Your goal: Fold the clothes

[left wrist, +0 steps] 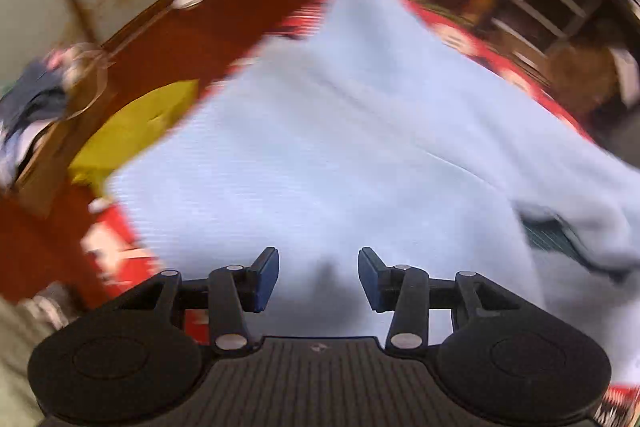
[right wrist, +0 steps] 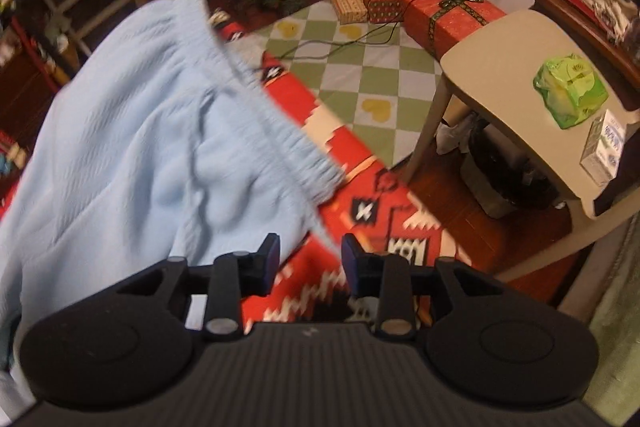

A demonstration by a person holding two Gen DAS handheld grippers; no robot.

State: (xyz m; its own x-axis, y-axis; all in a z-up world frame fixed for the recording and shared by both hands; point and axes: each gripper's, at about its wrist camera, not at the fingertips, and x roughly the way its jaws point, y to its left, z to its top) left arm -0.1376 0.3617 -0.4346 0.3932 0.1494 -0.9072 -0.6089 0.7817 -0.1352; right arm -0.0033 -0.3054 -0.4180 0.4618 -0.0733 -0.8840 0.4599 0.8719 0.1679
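Left gripper (left wrist: 318,277) agape over blue cloth (left wrist: 340,147).

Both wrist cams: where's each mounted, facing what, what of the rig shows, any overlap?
Left wrist: on the left gripper, angled down at the light blue blanket; both fingers visible, apart, nothing between.
Right wrist: on the right gripper, angled down at the red patterned rug and beige stool; fingers apart, empty.
Shared: blanket, rug.

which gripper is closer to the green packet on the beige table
Right. The right gripper hangs over the rug beside the table with the green packet; the left gripper is over the blue garment.
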